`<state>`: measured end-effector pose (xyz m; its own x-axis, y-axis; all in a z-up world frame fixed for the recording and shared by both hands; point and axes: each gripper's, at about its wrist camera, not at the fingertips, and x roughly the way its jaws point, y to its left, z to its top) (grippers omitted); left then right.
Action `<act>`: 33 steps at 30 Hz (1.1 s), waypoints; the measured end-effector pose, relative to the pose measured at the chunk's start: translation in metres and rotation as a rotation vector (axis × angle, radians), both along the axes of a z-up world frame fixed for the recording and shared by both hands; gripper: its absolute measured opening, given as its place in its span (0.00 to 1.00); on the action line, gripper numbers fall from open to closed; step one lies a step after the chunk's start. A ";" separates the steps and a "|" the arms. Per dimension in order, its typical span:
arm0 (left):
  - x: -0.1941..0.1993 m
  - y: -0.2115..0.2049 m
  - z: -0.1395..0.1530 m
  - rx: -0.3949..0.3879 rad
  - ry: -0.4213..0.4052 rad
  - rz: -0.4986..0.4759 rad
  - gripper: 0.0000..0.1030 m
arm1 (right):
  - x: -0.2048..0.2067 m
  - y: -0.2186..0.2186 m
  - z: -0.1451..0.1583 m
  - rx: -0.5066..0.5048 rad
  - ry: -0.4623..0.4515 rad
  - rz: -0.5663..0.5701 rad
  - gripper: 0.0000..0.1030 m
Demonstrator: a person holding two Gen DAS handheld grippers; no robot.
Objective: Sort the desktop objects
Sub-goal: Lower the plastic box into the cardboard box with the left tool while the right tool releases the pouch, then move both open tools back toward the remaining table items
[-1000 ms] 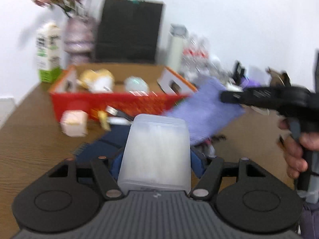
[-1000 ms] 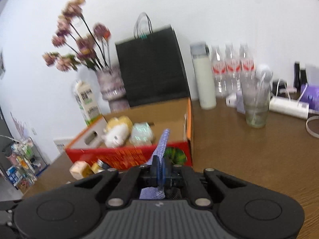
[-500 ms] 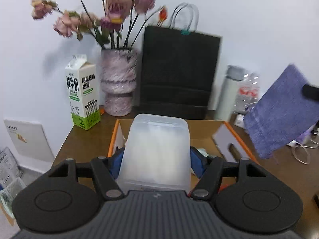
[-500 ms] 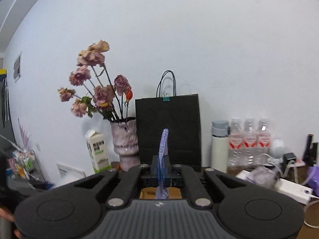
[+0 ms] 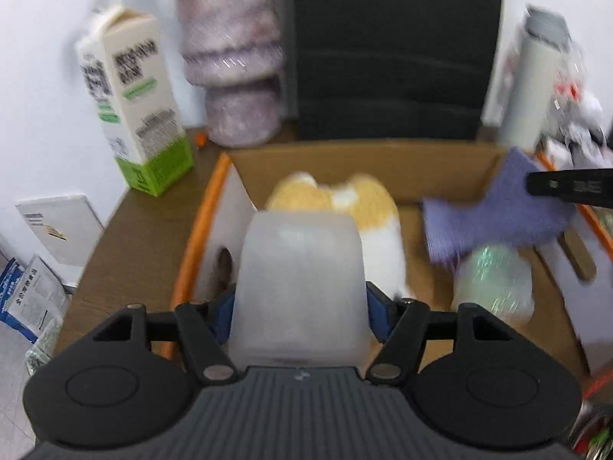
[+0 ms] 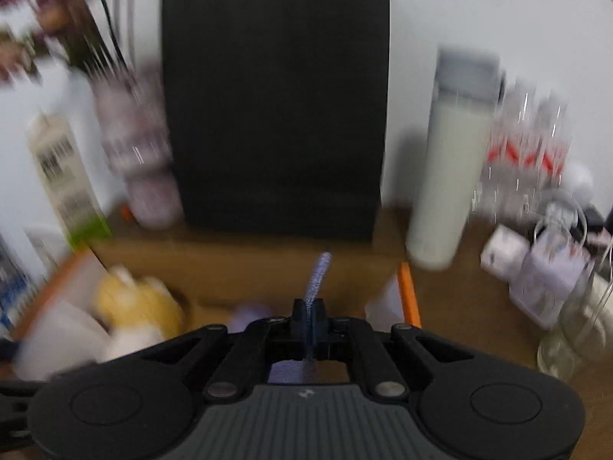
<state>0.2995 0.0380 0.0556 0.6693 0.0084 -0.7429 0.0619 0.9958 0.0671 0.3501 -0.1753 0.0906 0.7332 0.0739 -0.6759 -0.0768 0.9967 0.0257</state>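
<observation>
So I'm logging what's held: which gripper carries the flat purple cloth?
The right gripper, pinching the purple cloth edge-on above the cardboard box; the left gripper grips a translucent container.

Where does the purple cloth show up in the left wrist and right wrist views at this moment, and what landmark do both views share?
Left wrist: the purple cloth hangs at right, over the cardboard box, held by the right gripper.
Right wrist: seen edge-on at bottom centre, pinched in that gripper's shut jaws.
Shared landmark: the black paper bag behind the box.
</observation>
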 end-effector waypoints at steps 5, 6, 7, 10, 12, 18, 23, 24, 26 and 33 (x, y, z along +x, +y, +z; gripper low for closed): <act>0.002 -0.002 -0.003 0.009 0.064 -0.003 0.66 | 0.015 0.005 -0.028 -0.148 0.099 0.017 0.09; 0.001 0.000 0.000 -0.003 0.065 0.002 0.66 | 0.017 0.005 -0.027 -0.166 0.112 0.018 0.14; 0.000 0.000 0.005 -0.015 0.065 0.002 0.66 | 0.017 0.004 -0.026 -0.177 0.120 0.015 0.19; -0.003 0.002 0.028 -0.036 0.050 -0.001 0.71 | 0.006 -0.004 -0.003 -0.150 0.096 0.010 0.38; -0.007 0.002 0.048 -0.043 0.041 -0.011 0.76 | -0.004 -0.008 0.019 -0.121 0.072 0.013 0.47; -0.029 -0.008 0.096 -0.113 -0.008 0.022 0.83 | -0.051 -0.002 0.082 -0.021 0.006 0.078 0.69; -0.061 -0.018 0.115 -0.085 -0.061 -0.012 0.86 | -0.093 0.012 0.105 -0.046 -0.040 0.144 0.76; -0.066 -0.016 0.117 -0.079 -0.066 -0.004 0.86 | -0.099 0.010 0.106 -0.060 -0.048 0.139 0.77; -0.076 -0.009 0.120 -0.076 -0.079 0.017 0.86 | -0.110 0.001 0.109 -0.069 -0.048 0.112 0.78; -0.108 -0.004 0.122 -0.071 -0.117 -0.005 0.86 | -0.140 -0.022 0.103 0.001 -0.036 0.063 0.78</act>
<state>0.1919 0.0337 0.1774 0.7515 -0.0448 -0.6582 0.0624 0.9980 0.0032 0.2104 -0.1976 0.1939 0.7509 0.1213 -0.6492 -0.1400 0.9899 0.0231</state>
